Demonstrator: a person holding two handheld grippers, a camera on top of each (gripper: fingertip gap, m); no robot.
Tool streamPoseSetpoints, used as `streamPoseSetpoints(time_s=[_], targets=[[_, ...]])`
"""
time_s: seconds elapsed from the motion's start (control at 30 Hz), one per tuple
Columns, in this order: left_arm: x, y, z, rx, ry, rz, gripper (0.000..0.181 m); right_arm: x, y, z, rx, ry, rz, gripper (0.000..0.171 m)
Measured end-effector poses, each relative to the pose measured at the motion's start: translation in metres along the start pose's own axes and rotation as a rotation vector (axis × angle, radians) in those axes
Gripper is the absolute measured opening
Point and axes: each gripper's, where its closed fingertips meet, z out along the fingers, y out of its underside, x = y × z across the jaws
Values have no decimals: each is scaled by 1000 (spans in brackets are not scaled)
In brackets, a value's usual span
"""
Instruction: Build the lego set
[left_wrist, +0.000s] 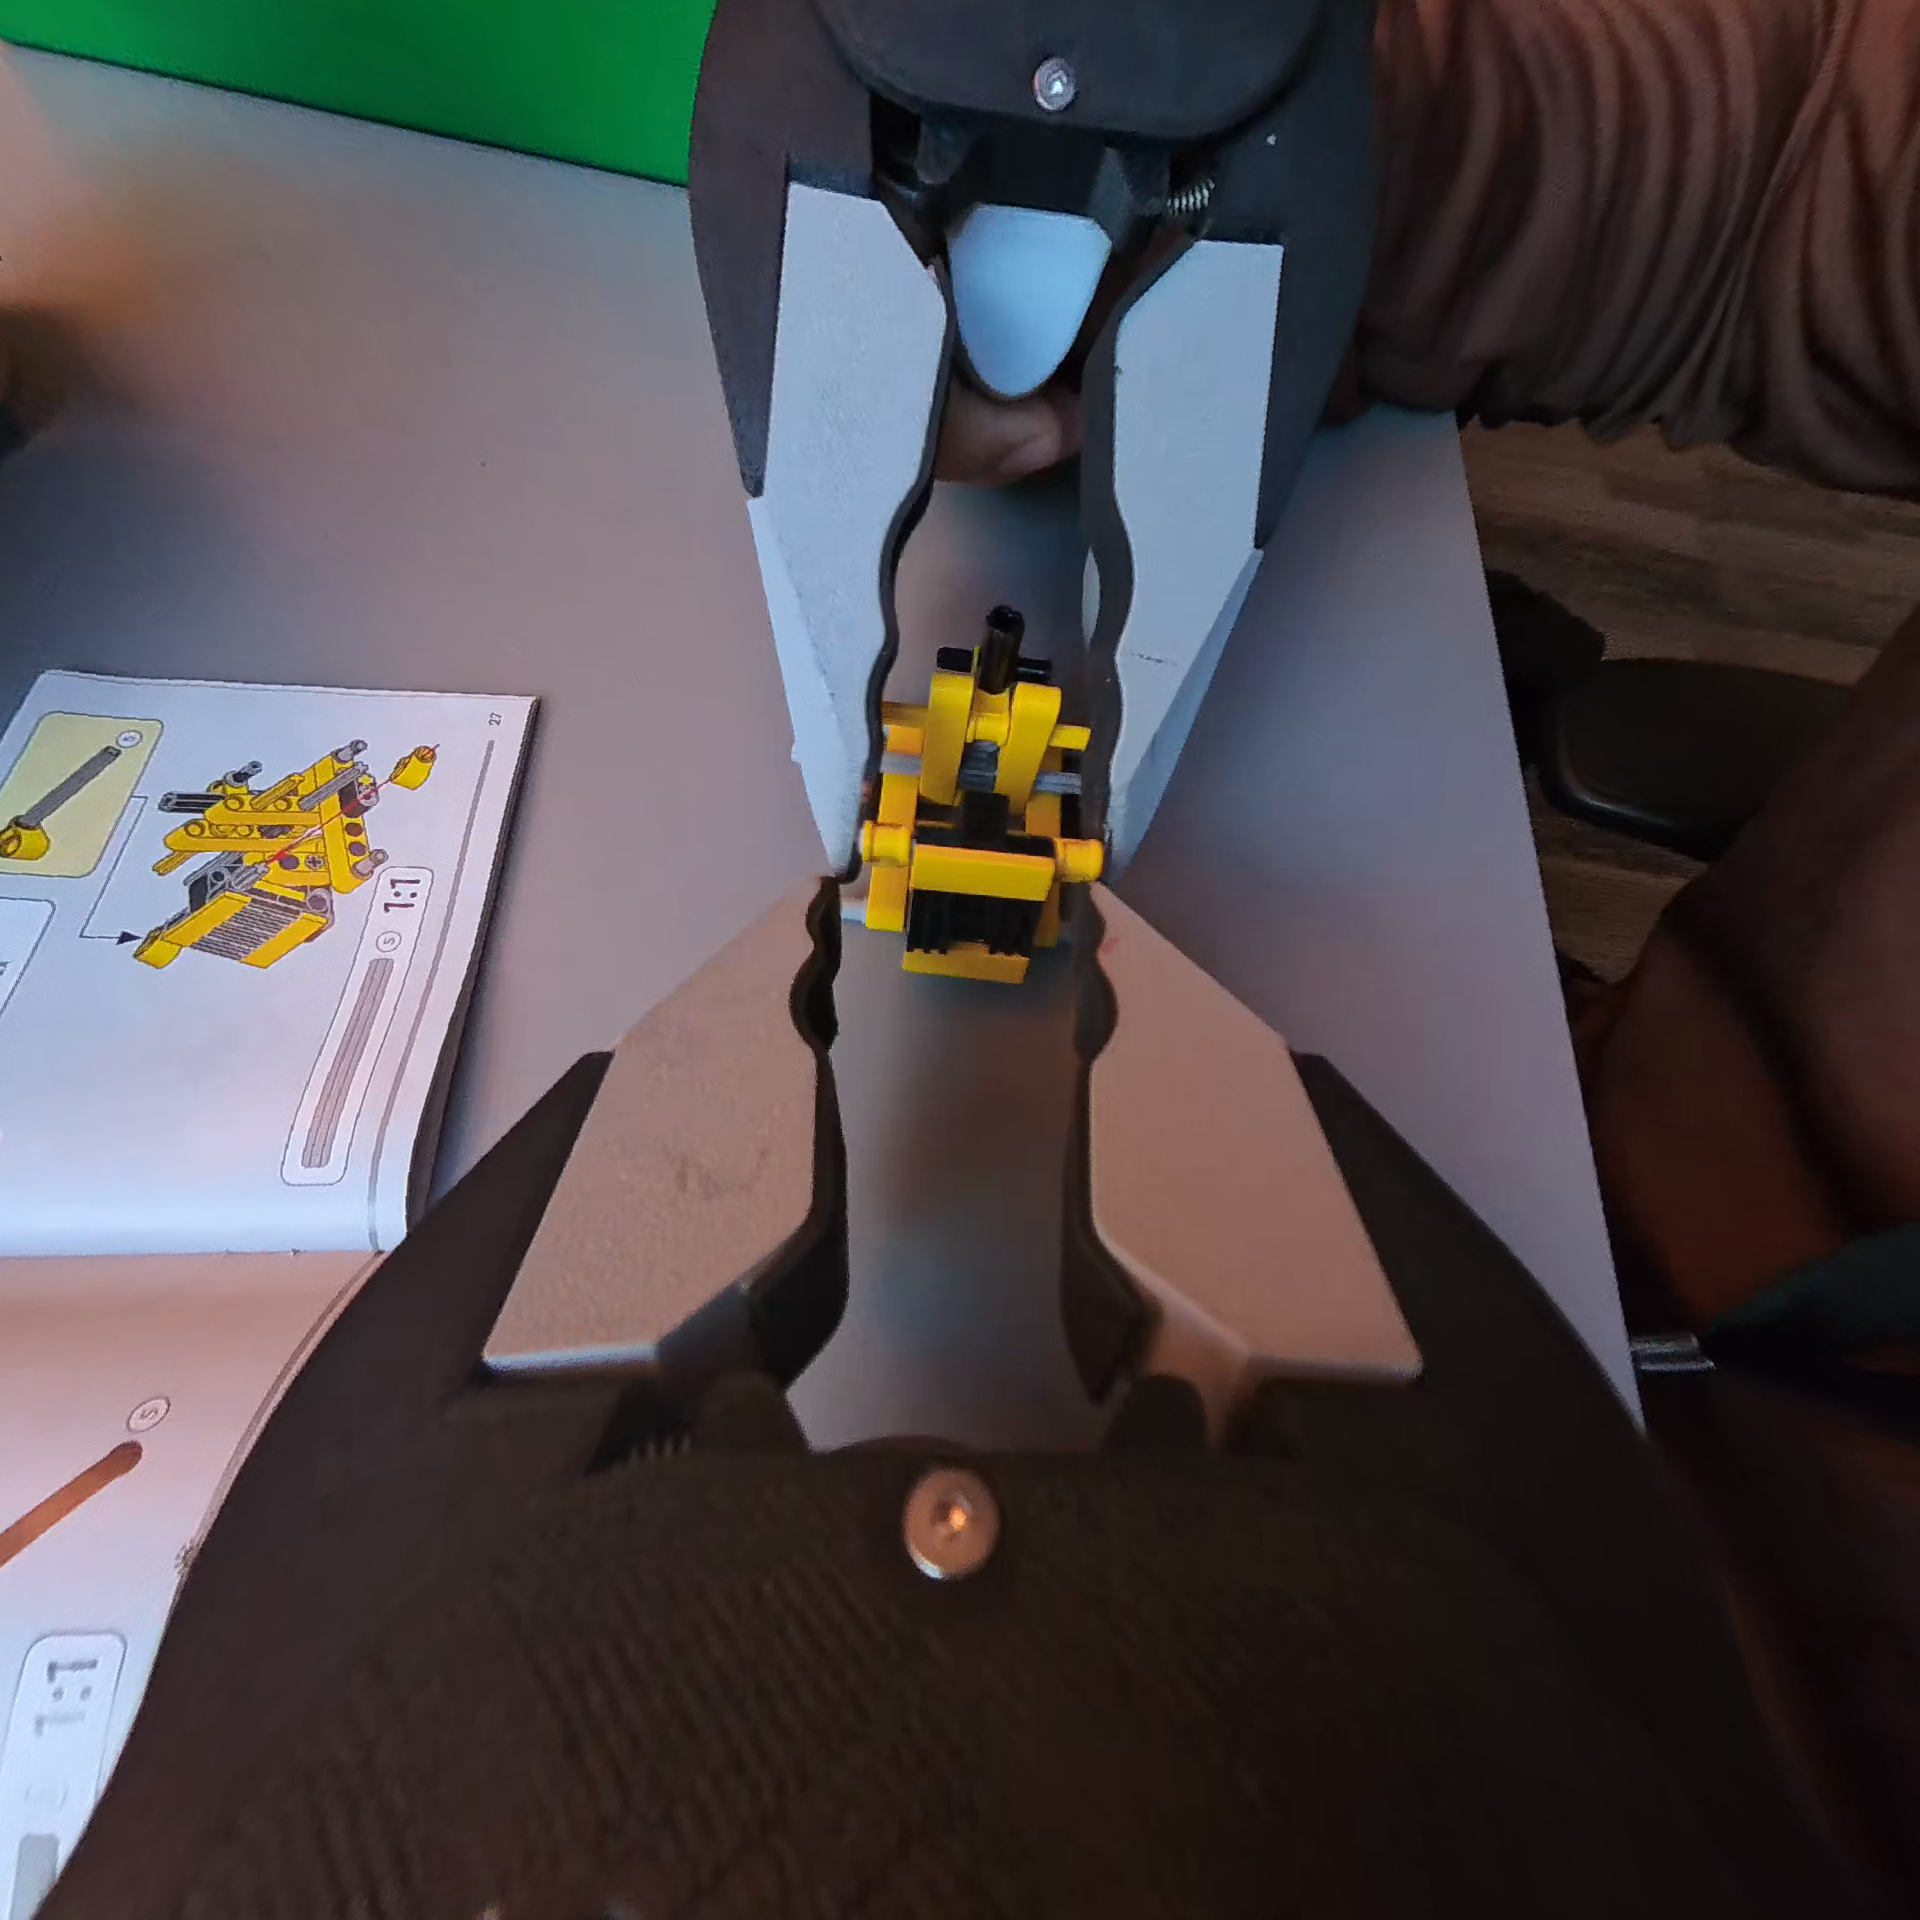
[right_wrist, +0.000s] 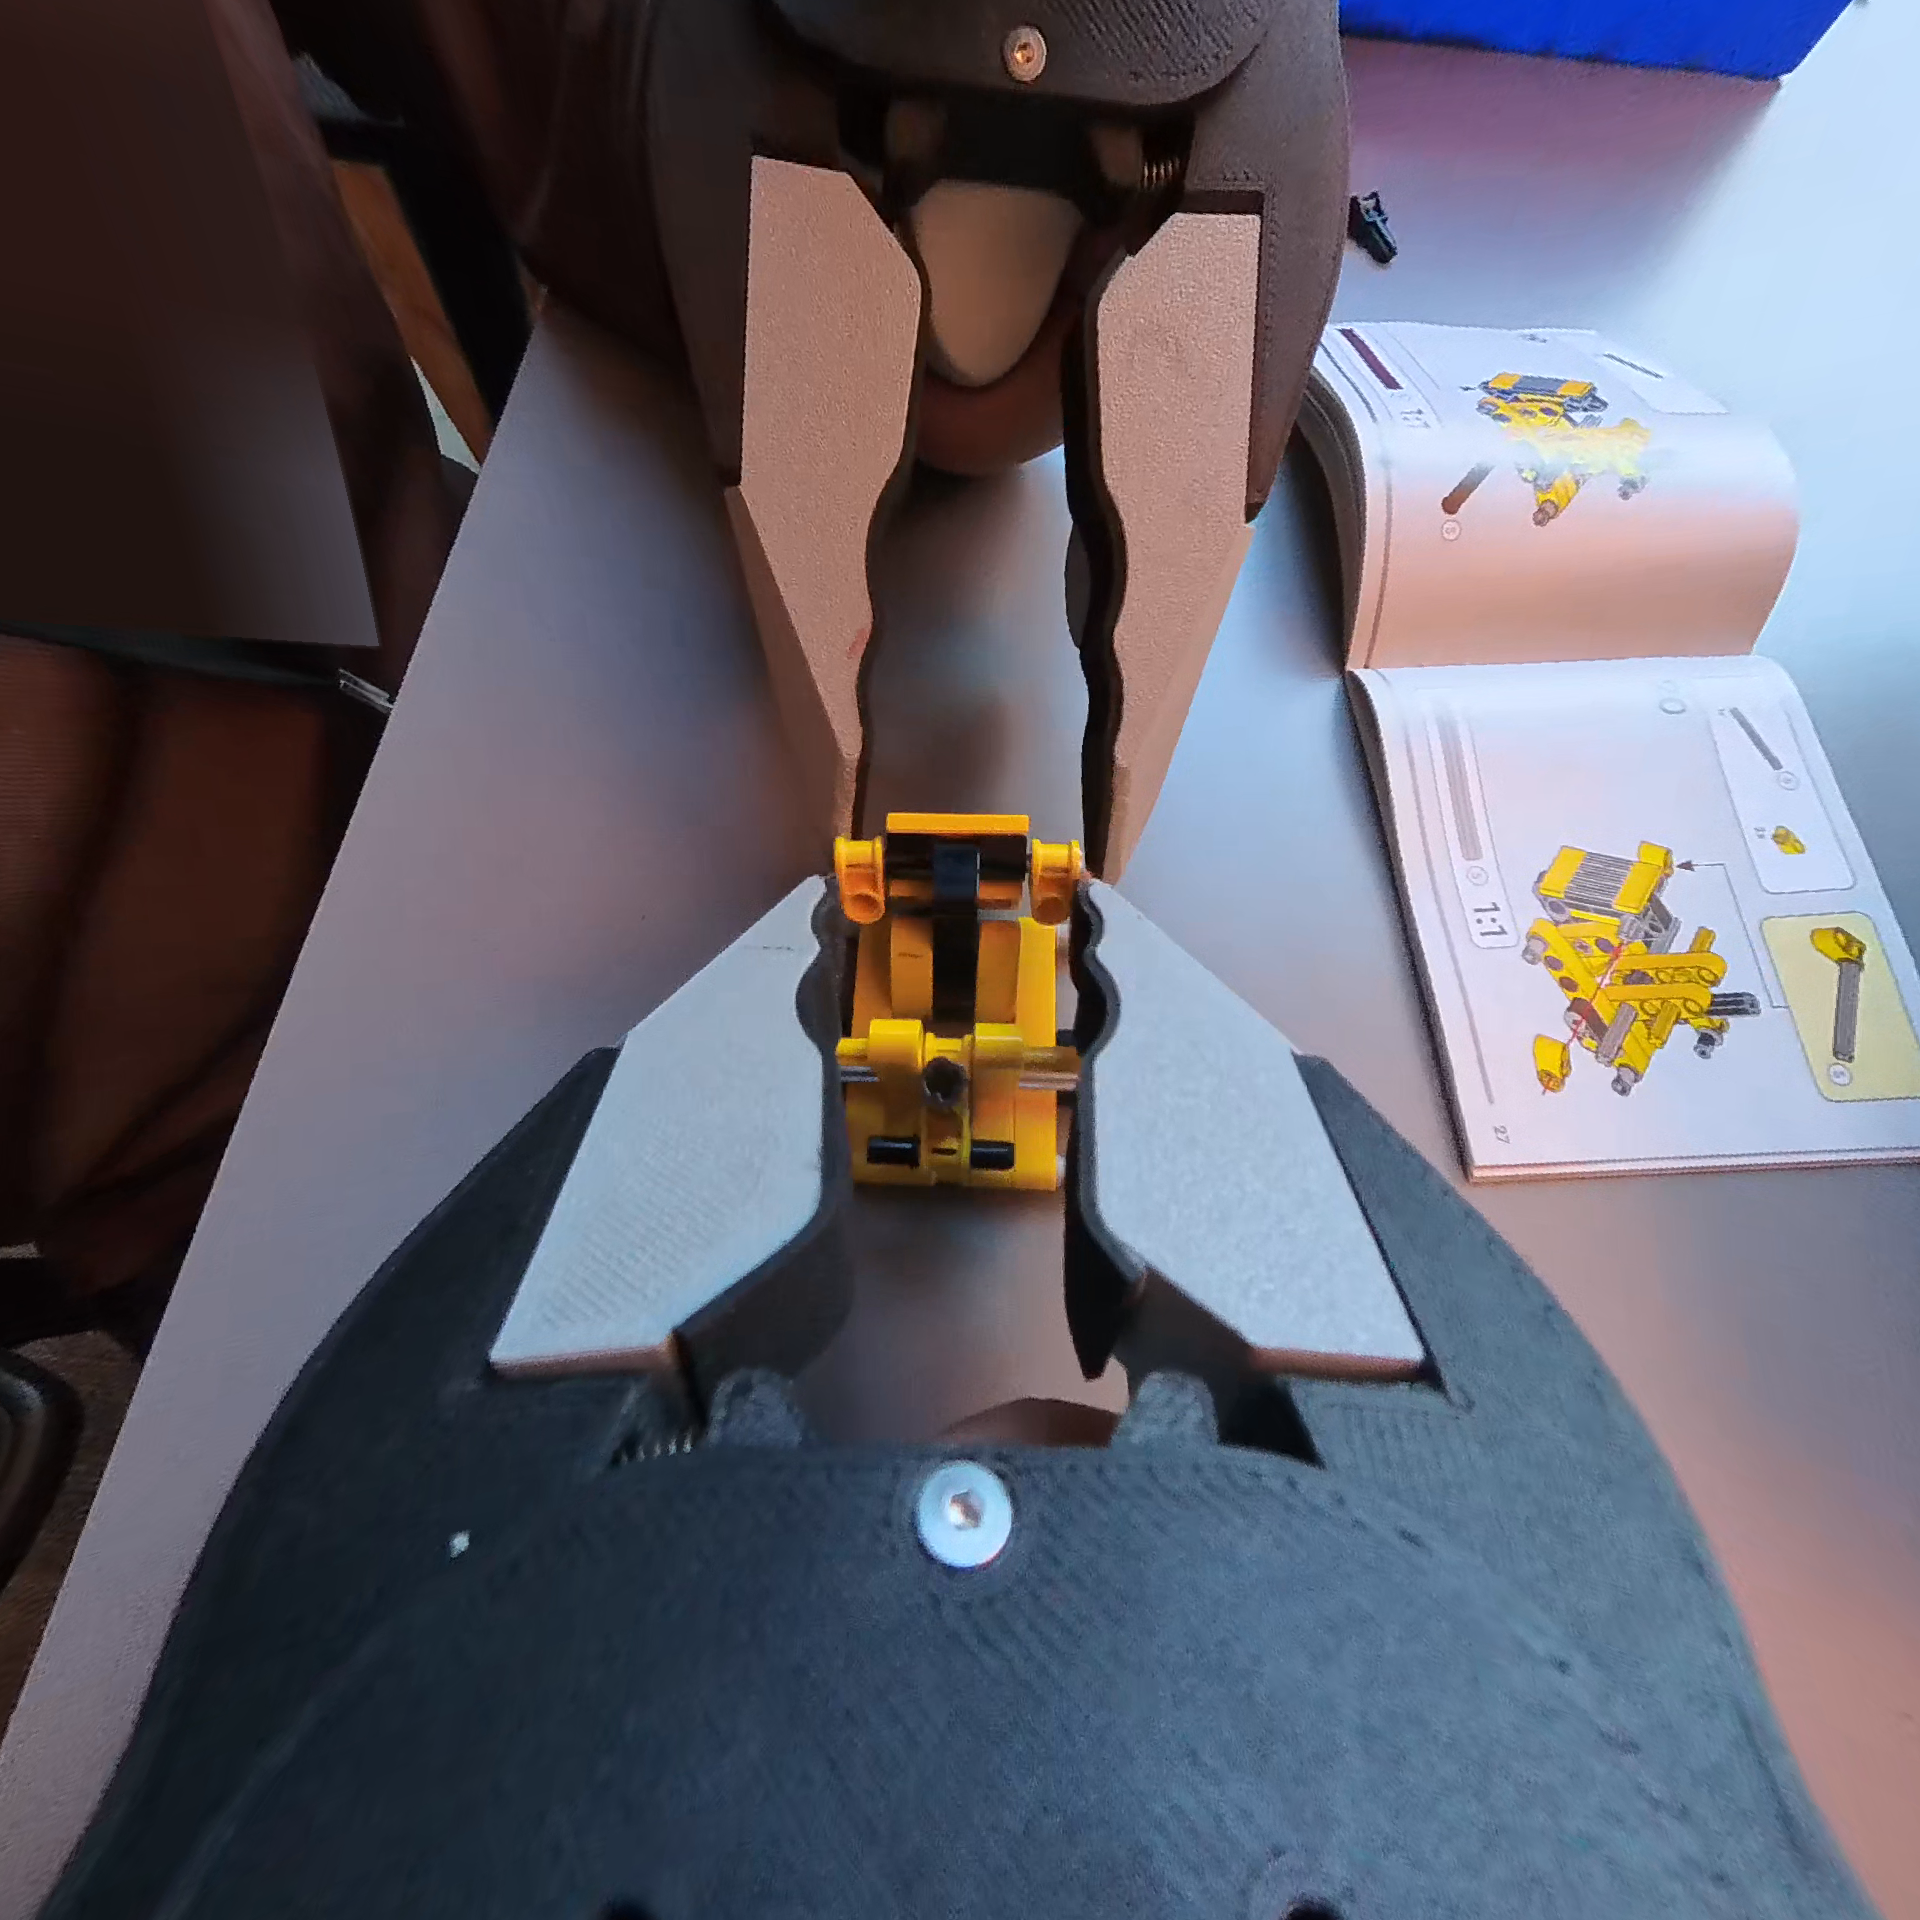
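A small yellow and black lego model (left_wrist: 971, 821) sits between two grippers that face each other over the grey table (left_wrist: 416, 416). My right gripper (right_wrist: 954, 899) is shut on the model (right_wrist: 951, 1039), with its fingers against the ends of the grey axle. In the left wrist view it comes in from the top (left_wrist: 977, 852). My left gripper (left_wrist: 954, 909) closes on the model's other end, its tips at the yellow side pins. In the right wrist view it comes in from the top (right_wrist: 982, 826).
An open instruction booklet (left_wrist: 239, 935) lies on the table beside the grippers and also shows in the right wrist view (right_wrist: 1621, 935). A small black piece (right_wrist: 1374, 223) lies beyond it. The table edge (left_wrist: 1507, 831) runs close to the model, with a person's clothing (left_wrist: 1662, 208) past it. Both grippers' tips are close together, under 4 cm apart.
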Motion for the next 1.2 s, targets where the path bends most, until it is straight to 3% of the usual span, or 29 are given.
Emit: streamPoseSetpoints(time_s=[0.6, 0.77, 1.2], targets=[[6, 1, -1, -9, 52, -38, 51, 0, 0, 1, 3, -3, 3, 40], [3, 2, 0, -18, 46, -45, 46, -2, 2, 1, -16, -3, -19, 46], [7, 1, 0, -18, 52, -25, 43, 0, -1, -1, -1, 17, -41, 43]])
